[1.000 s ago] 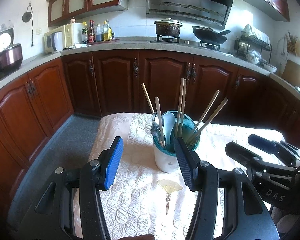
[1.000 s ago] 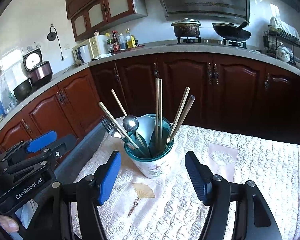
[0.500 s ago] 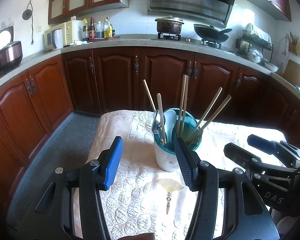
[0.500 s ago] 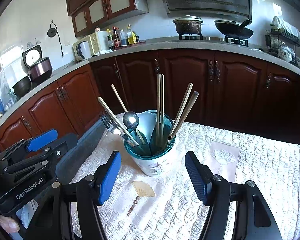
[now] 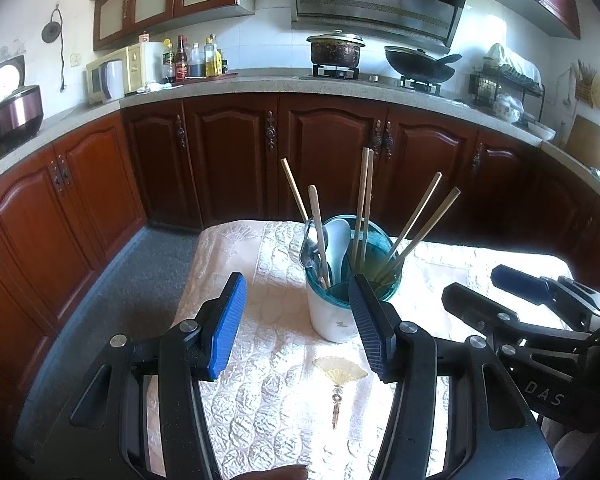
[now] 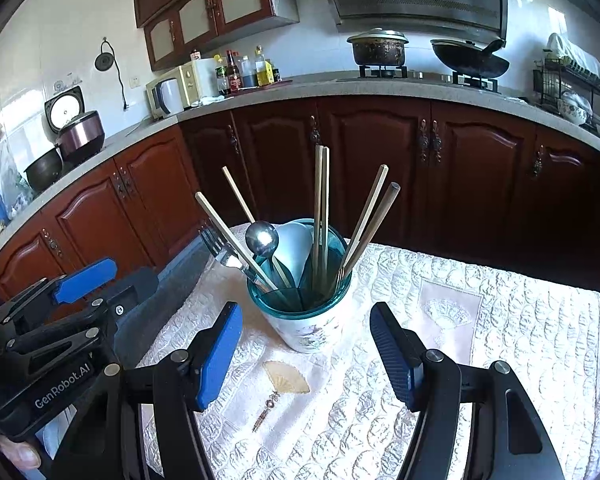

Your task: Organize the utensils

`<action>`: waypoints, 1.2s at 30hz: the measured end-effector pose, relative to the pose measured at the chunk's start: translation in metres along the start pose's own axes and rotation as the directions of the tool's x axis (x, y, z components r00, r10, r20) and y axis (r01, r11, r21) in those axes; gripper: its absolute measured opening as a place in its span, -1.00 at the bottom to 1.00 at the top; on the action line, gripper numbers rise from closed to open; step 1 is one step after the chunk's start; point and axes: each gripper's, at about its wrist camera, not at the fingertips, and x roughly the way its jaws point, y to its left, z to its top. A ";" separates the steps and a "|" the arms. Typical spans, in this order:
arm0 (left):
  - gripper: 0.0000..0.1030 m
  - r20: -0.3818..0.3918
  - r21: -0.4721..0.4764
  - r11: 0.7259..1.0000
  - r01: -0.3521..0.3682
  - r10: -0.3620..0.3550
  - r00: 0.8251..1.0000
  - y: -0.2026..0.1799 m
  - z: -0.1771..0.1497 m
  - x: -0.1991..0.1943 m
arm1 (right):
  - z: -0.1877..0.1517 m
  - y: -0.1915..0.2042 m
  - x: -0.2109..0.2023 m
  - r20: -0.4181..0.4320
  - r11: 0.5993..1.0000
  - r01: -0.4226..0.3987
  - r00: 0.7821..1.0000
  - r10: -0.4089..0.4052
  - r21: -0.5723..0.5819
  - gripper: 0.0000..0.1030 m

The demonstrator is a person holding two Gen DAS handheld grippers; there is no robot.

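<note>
The small table draped in a cream quilted cloth (image 6: 500,344) carries one container, a white ceramic utensil holder with a teal divided insert (image 6: 308,320), which stands at about twelve o'clock from both tools, just beyond their tips. Everything the task concerns appears to be inside it already, so I judge the sorting is at or near its end, or paused before any regrouping; the cloth shows only a printed fan motif (image 6: 286,378) at six o'clock of the holder, not a loose item. Both tools hover with nothing between their pads: the left gripper (image 5: 298,320), with its blue-padded finger at nine o'clock of the holder, stands about half open, and the right gripper (image 6: 306,350) stands a little wider, its fingers flanking the holder's base without touching it. If more is wanted, the next move calls for closing on a single thin shaft near its top, since the contents crowd each other. Inside, several pale wooden chopsticks (image 6: 320,208) fan out, an upright pair at twelve o'clock and others leaning toward ten and two; a pale blue ceramic soup spoon (image 6: 294,246) sits mid-cup, a steel round-bowled spoon (image 6: 262,238) beside it, and a steel fork (image 6: 214,242) leans out at ten o'clock.
</note>
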 end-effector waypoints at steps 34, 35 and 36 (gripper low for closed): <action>0.03 -0.017 -0.008 1.000 -0.005 0.005 1.000 0.000 -0.001 0.004 | 0.002 0.005 0.012 -0.030 1.000 -0.011 1.000 0.010 -0.023 0.24; 0.03 -0.018 -0.009 1.000 -0.005 0.005 1.000 0.000 -0.001 0.004 | 0.001 0.005 0.012 -0.030 1.000 -0.011 0.999 0.010 -0.024 0.24; 0.03 -0.019 -0.010 1.000 -0.004 0.004 1.000 0.000 0.000 0.004 | 0.001 0.005 0.012 -0.031 1.000 -0.010 0.999 0.009 -0.025 0.24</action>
